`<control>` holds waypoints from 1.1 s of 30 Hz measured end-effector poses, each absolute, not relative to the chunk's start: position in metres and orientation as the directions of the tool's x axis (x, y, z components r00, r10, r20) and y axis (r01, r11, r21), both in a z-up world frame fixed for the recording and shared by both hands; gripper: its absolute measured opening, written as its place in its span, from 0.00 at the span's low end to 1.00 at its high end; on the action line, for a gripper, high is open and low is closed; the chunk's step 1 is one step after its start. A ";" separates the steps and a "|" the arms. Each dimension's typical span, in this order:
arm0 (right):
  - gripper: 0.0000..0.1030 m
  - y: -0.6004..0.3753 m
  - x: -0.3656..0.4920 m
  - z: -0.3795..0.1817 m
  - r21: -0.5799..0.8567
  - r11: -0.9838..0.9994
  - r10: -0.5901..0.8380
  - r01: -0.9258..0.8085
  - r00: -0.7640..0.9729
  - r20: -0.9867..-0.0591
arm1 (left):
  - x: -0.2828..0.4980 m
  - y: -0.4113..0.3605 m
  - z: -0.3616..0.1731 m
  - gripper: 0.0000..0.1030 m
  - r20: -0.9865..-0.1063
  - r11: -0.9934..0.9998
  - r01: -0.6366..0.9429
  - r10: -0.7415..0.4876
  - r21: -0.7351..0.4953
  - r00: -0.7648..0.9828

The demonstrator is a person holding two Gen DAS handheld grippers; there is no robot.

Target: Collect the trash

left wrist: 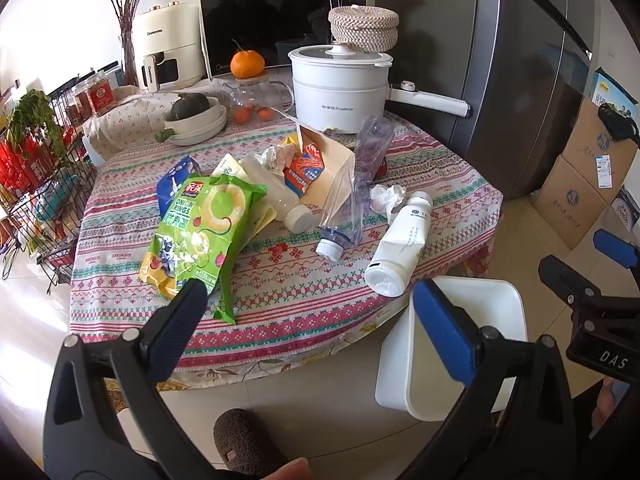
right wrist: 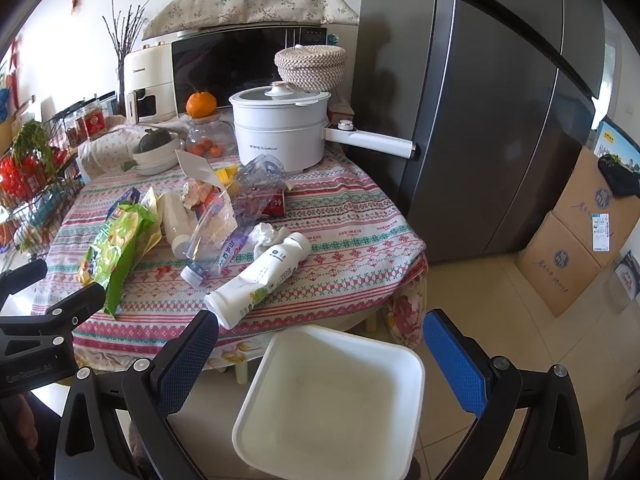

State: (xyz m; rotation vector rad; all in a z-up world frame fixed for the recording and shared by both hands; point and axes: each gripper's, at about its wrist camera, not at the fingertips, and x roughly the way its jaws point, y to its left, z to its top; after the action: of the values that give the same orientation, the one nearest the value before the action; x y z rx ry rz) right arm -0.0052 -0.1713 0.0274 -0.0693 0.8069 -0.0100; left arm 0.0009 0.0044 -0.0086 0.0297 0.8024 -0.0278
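Note:
Trash lies on the patterned tablecloth [left wrist: 280,312]: a green onion-rings bag [left wrist: 196,232], a white bottle [left wrist: 276,196], a crushed clear bottle [left wrist: 352,200], a white drink bottle [left wrist: 400,244] near the front edge, crumpled paper [left wrist: 386,196] and a paper bag with wrappers [left wrist: 316,164]. A white bin [right wrist: 332,404] stands on the floor in front of the table. My left gripper [left wrist: 308,316] is open above the table's front edge. My right gripper [right wrist: 320,356] is open over the bin. Both are empty.
A white electric pot [left wrist: 340,88], microwave [left wrist: 276,28], orange on a glass teapot [left wrist: 247,65], bowls with a squash [left wrist: 196,116] and a wire rack [left wrist: 44,184] crowd the back and left. A grey fridge [right wrist: 480,120] and cardboard boxes [right wrist: 576,240] stand on the right.

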 end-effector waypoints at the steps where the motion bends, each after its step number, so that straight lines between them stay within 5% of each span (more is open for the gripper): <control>1: 1.00 -0.171 -0.005 0.027 -0.063 0.998 -0.034 -0.017 0.690 -0.723 | 0.000 0.005 -0.009 0.99 -0.721 0.999 0.038 -0.016 0.014 0.693; 14: 1.00 -0.175 0.006 0.023 -0.068 0.998 -0.051 0.000 0.668 -0.742 | 0.025 0.023 -0.008 0.99 -0.757 0.999 0.048 -0.036 -0.006 0.652; 24: 1.00 -0.172 0.072 0.039 0.127 0.990 0.144 -0.068 0.549 -0.823 | 0.096 0.088 -0.017 0.99 -0.839 0.999 0.025 -0.041 -0.033 0.543; 31: 1.00 -0.170 0.110 -0.011 0.232 0.972 0.220 -0.030 0.448 -0.867 | 0.126 0.104 -0.063 0.94 -0.884 0.987 0.022 -0.151 -0.158 0.442; 33: 1.00 -0.166 0.116 -0.027 0.247 0.968 0.243 -0.039 0.377 -0.894 | 0.135 0.099 -0.070 0.94 -0.892 0.994 0.015 -0.100 -0.104 0.440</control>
State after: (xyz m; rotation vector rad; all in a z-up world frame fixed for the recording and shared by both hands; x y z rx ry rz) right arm 0.1156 -0.1663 -0.0268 0.1962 1.1728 0.1817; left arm 0.1352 0.0988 -0.0704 -0.0849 1.1134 -0.0713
